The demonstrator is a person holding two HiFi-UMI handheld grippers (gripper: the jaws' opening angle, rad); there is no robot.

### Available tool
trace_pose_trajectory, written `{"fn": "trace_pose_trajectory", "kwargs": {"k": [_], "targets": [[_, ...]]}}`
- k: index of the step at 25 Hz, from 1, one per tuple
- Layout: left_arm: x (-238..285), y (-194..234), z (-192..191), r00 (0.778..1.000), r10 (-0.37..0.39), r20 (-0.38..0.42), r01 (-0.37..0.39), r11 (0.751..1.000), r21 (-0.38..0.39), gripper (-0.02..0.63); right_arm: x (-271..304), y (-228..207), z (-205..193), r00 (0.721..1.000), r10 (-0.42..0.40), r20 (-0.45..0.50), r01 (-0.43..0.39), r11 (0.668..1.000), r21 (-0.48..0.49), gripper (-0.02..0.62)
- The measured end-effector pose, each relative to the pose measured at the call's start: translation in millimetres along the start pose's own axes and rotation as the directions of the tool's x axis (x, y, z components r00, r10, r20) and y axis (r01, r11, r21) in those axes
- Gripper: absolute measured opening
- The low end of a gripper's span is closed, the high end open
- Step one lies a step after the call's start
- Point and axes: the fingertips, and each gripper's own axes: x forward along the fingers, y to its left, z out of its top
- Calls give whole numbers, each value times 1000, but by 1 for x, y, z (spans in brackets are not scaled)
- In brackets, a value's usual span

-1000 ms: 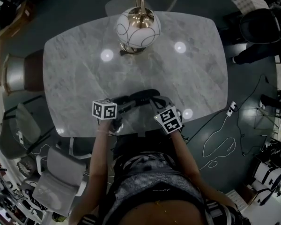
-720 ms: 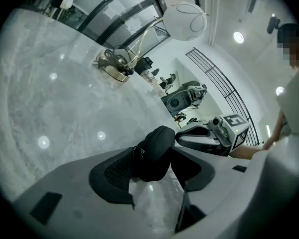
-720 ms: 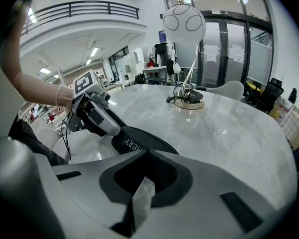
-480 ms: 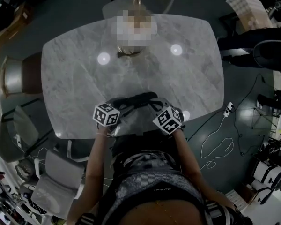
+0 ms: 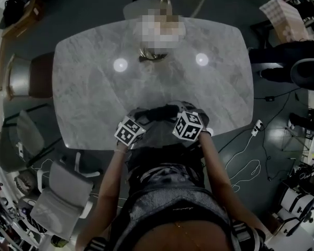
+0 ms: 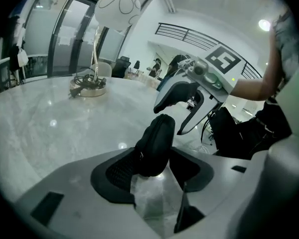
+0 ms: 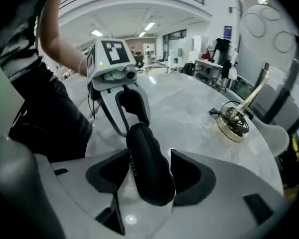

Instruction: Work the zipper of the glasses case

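Black glasses case (image 7: 147, 171), left gripper (image 6: 152, 171) and right gripper (image 7: 149, 176) pale grey with black pads and black-and-white square markers, table (image 5: 94, 88) grey-white marble with soft veining, lamp (image 6: 117, 6) white with thin dark looping lines, floor (image 5: 83, 4) dark blue-grey.

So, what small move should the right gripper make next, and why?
Probably close the right gripper on the glasses case: its jaws have just opened and straddle one end untouched, while the left gripper, jaws just closed, grips the other.
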Motion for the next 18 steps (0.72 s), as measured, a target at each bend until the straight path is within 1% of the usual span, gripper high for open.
{"fn": "trace_pose_trajectory", "kwargs": {"k": [2,3,5,8,11,13,15,16,17,18], "targets": [[0,-3,-1,1000,13,-17,-13,999,36,216,13,7,-7,996,41,-82,-49,995,-92,291],[0,-4,-2,999,22,-24,-21,998,54,216,19,8,-10,991,51,-121,-67,989,-129,302],[0,-5,-3,999,42,-31,-39,995,88,216,30,9,-14,982,54,-184,-89,978,-189,304],[2,-5,-7,997,69,-28,-65,991,118,216,39,11,-15,973,68,-221,-118,967,-224,314],[2,-6,-10,997,72,-40,-67,990,120,216,44,11,-18,970,65,-233,-120,965,-234,318],[2,-6,-13,997,58,-44,-53,992,110,216,44,11,-17,970,76,-229,-129,966,-226,318],[0,-5,-13,998,39,-40,-36,996,81,218,43,12,-16,972,81,-222,-132,966,-222,318],[-5,-3,-12,999,30,-28,-28,999,47,218,44,12,-17,973,72,-221,-123,966,-229,318],[-10,-1,-11,1000,21,-6,-21,1000,-6,218,44,11,-18,974,59,-220,-112,965,-237,318],[-16,3,-11,1000,12,27,-10,997,-75,218,44,12,-18,974,50,-219,-104,964,-243,318]]}}
